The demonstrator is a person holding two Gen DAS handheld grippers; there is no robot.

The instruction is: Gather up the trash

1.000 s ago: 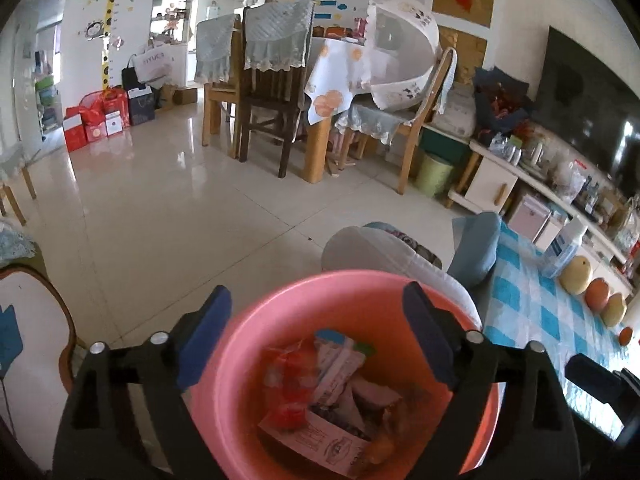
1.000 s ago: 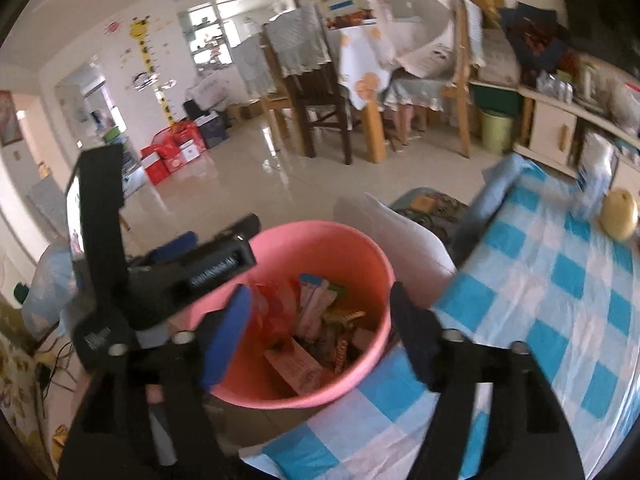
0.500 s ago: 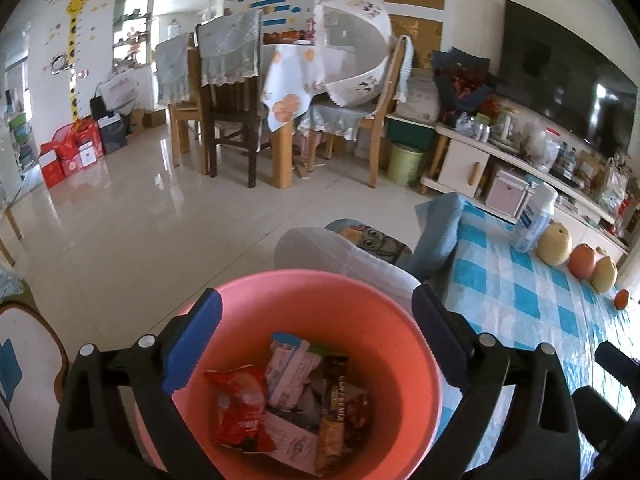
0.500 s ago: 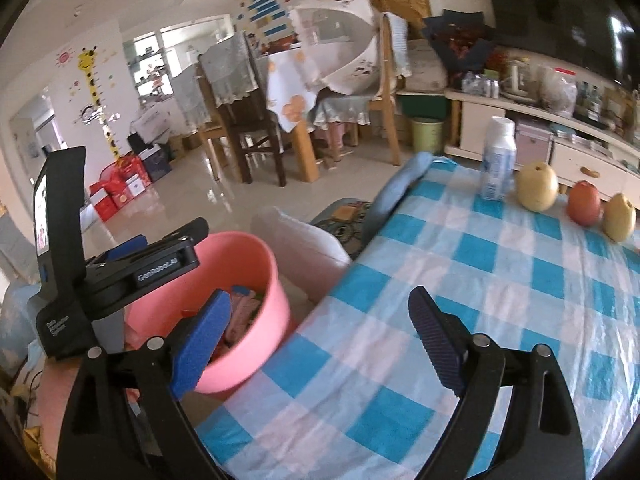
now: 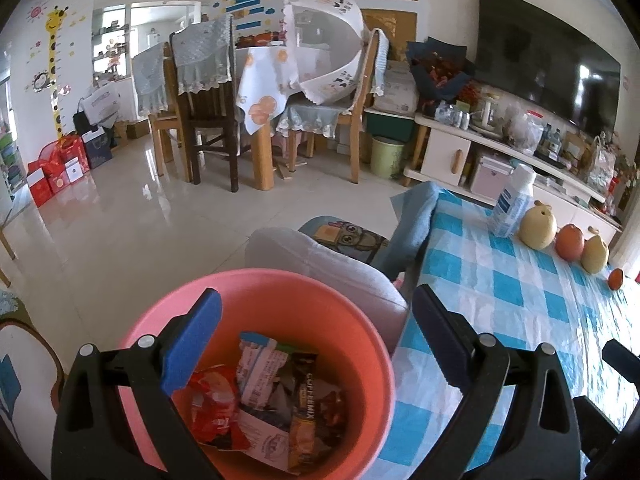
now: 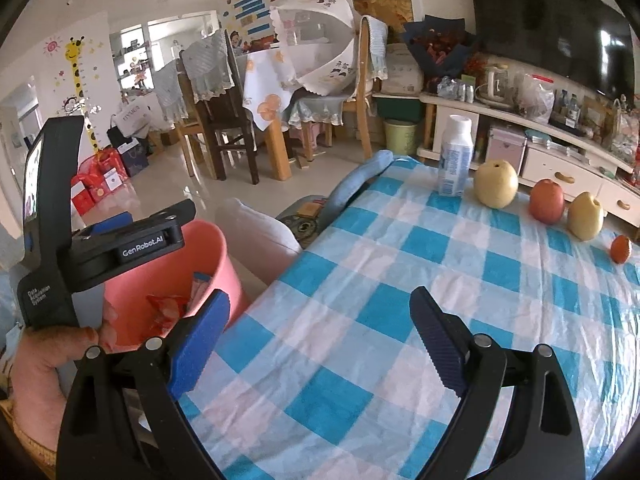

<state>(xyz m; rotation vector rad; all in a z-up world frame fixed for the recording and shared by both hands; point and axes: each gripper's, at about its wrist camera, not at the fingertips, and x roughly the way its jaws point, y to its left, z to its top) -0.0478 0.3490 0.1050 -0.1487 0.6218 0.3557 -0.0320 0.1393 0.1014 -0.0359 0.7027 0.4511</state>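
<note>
A pink bucket (image 5: 280,276) stands beside the table and holds several wrappers (image 5: 272,392), among them a red packet and a brown coffee-mix sachet. My left gripper (image 5: 316,300) hangs open just above the bucket's mouth, with nothing between its blue pads. In the right wrist view my right gripper (image 6: 320,304) is open and empty over the blue-and-white checked tablecloth (image 6: 400,280). The bucket (image 6: 208,256) lies to its left, partly hidden by the left device, which a hand (image 6: 36,364) holds.
A white bottle (image 6: 454,160), two pears (image 6: 496,184), an apple (image 6: 546,202) and a small orange (image 6: 620,249) line the table's far edge. A grey cushion (image 5: 320,264) and a blue towel (image 5: 412,220) sit by the table's left end. Dining chairs and a TV cabinet stand behind.
Both grippers swung right. The right one left the bucket and now hangs over the tablecloth. Both pairs of jaws widened a little. The bucket slid down and left in the left view.
</note>
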